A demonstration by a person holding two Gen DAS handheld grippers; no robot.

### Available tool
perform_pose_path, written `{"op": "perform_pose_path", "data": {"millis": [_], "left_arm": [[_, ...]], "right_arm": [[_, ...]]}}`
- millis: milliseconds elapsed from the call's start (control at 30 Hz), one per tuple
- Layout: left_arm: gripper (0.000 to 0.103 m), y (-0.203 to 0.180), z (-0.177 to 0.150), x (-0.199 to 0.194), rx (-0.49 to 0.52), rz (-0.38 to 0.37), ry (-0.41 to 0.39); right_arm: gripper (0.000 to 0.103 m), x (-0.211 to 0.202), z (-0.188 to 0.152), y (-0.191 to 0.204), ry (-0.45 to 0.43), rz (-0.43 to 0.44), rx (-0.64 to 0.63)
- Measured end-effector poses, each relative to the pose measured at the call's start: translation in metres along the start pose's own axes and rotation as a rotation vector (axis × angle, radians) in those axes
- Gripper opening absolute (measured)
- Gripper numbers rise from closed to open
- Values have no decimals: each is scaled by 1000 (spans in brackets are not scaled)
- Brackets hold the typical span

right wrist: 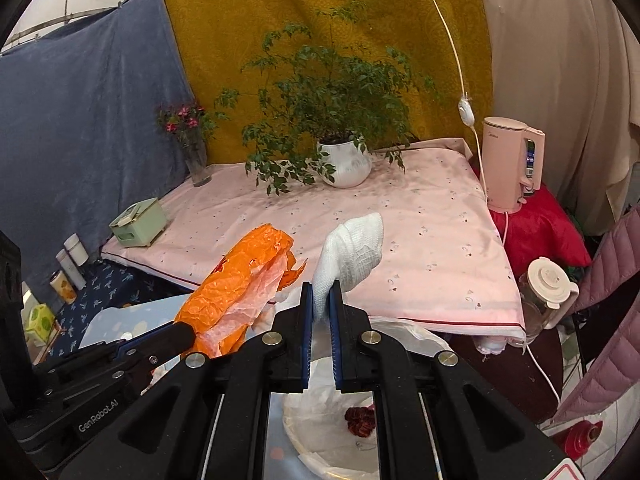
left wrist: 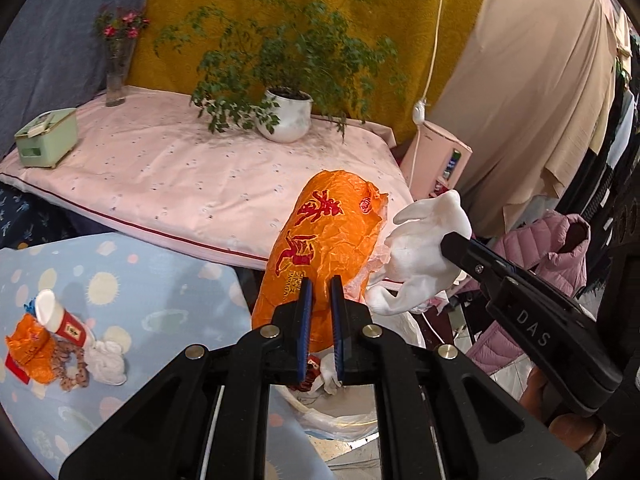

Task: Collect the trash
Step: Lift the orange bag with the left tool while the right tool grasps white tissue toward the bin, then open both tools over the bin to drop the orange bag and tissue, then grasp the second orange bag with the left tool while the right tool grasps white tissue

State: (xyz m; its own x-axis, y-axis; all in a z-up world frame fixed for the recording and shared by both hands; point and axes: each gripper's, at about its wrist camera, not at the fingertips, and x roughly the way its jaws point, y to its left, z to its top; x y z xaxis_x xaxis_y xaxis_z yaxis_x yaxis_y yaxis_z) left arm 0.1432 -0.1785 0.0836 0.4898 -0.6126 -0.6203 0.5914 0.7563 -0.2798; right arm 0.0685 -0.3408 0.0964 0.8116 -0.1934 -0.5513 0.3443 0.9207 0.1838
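My left gripper (left wrist: 320, 292) is shut on an orange plastic bag (left wrist: 324, 236) with red print, held upright above the white-lined trash bin (left wrist: 340, 420). The bag also shows in the right wrist view (right wrist: 236, 276). My right gripper (right wrist: 321, 296) is shut on a crumpled white tissue (right wrist: 352, 256), held over the same bin (right wrist: 320, 432), which holds a dark red scrap (right wrist: 360, 420). The tissue (left wrist: 424, 248) sits just right of the orange bag in the left wrist view. More trash lies on the blue spotted cloth: an orange wrapper (left wrist: 32, 348), a red-and-white tube (left wrist: 60, 318), a white tissue wad (left wrist: 106, 362).
A pink-covered table (left wrist: 180, 176) carries a potted plant (left wrist: 286, 114), a flower vase (left wrist: 116, 80) and a green box (left wrist: 48, 136). A pink kettle (right wrist: 512, 160) with a white cord stands at the right. A pink jacket (left wrist: 552, 256) hangs at the right.
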Motion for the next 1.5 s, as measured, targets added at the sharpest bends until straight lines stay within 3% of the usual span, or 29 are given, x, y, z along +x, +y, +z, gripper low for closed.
{"op": "perform_pose_path", "data": {"millis": [167,233,267,300,367,600,1000,1500], "left_arm": [[10,-14,-4,20,13,-17,33],[12,-14,-5,26,-1,-32,45],[24,-14,-5,28,-11,-22,45],[44,-13,-5,30,-21,-8,45],[56,-11,-5,31,-45,18,33],[56,-3,-6,32,-58,45,37],[56,20,-11,9,-87,79,15],[57,92,-27,-35,-163,175,-21]], "right_arm": [[8,10,-6,-20,18,-23,25],[14,14,-8,-26,19,-36,40],[15,15,-9,-29,16,-44,51],[20,16,-8,-32,18,-40,60],[24,15,-9,-36,12,-45,72],[37,9,-7,-34,-5,-49,61],[41,2,-12,2,2,-13,1],[46,8,-30,82,37,71,-82]]}}
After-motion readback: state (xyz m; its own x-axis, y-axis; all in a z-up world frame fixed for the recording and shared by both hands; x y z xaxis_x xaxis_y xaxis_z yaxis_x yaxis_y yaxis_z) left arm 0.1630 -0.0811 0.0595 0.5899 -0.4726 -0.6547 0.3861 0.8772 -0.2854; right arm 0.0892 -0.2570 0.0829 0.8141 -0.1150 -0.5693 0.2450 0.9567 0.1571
